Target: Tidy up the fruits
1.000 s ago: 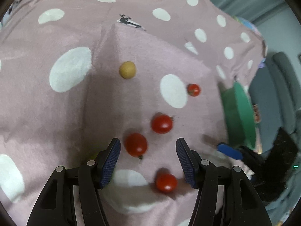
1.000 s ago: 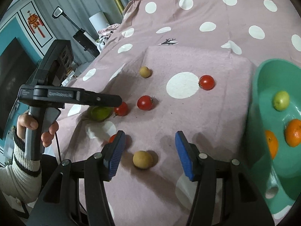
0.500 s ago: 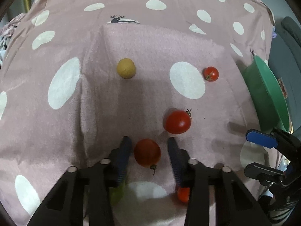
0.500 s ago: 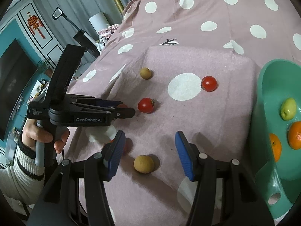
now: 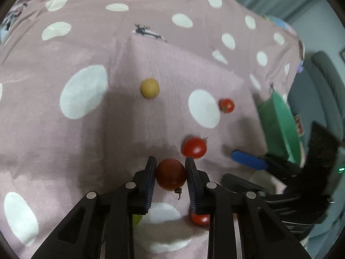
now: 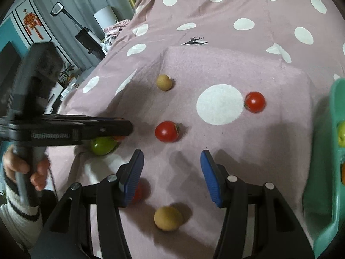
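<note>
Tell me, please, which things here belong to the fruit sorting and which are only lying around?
For the job:
- tomato held in left gripper
- loose tomatoes
- tan fruits
- green fruit
- green bowl

Lying about:
- red wall ornament
- white lamp

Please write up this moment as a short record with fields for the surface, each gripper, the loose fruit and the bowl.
surface: pink polka-dot cloth
left gripper: shut on a dark red tomato
right gripper: open, empty, above the cloth
loose fruit: red tomatoes, tan round fruits, green fruit
bowl: green bowl at right edge, fruit inside
</note>
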`<action>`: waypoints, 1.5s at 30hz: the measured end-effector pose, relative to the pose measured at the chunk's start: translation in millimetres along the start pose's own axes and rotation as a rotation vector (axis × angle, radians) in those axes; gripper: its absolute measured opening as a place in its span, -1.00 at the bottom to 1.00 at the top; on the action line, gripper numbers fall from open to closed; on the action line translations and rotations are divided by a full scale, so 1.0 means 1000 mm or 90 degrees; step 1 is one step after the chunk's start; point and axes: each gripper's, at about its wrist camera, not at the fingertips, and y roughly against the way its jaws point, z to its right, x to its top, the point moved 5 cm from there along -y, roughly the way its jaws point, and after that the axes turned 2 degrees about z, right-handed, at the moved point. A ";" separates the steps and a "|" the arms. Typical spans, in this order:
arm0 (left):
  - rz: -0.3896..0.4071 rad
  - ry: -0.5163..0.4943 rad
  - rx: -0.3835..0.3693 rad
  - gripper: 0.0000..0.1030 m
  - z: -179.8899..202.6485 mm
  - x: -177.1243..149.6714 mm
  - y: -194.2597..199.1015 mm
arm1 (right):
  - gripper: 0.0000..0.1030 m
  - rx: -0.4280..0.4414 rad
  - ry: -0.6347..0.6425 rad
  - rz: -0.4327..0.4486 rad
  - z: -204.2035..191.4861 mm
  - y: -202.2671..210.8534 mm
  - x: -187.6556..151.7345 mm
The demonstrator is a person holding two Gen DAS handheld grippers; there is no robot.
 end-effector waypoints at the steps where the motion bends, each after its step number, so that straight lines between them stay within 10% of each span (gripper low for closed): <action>1: 0.006 0.004 -0.007 -0.47 -0.001 0.001 0.005 | 0.07 -0.003 0.002 -0.001 -0.001 -0.002 0.002; 20: 0.018 0.012 -0.034 -0.47 -0.002 0.004 0.018 | -0.41 -0.033 0.030 -0.010 -0.009 -0.036 0.019; 45: 0.042 -0.084 -0.077 -0.47 0.093 0.008 0.026 | -0.40 -0.081 -0.044 0.180 0.056 0.126 -0.005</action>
